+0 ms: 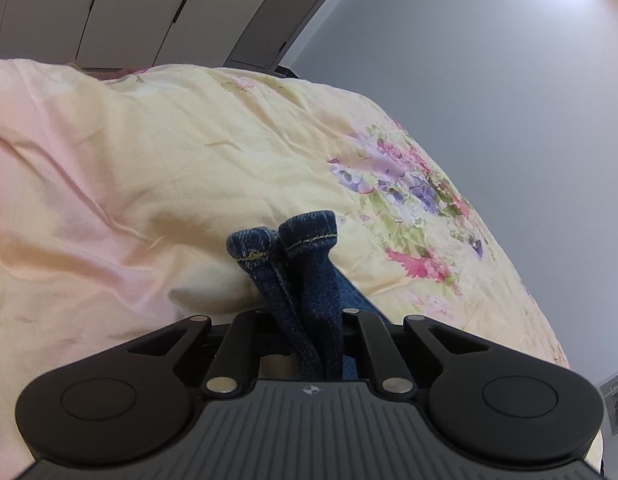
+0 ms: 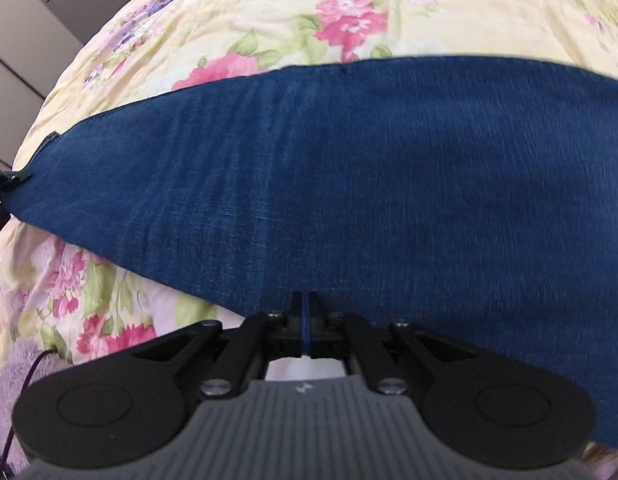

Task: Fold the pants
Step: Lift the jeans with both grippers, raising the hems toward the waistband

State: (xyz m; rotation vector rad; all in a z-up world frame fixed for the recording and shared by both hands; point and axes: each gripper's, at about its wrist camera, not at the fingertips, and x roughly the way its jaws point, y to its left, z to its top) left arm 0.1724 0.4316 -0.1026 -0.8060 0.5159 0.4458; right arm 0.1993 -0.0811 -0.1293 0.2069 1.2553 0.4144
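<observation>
The pants are dark blue jeans. In the left wrist view my left gripper is shut on the jeans' leg ends; two hemmed cuffs with yellow stitching stick up past the jaws. In the right wrist view my right gripper is shut on the near edge of the jeans, which stretch as a wide blue panel across the view, lifted above the bedspread. At the far left edge of that view the other gripper holds the end of the cloth.
A pale yellow floral bedspread covers the bed under the jeans and shows in the right wrist view. A grey wall and white cabinet doors stand behind. A purple fuzzy cloth with a thin cable lies at lower left.
</observation>
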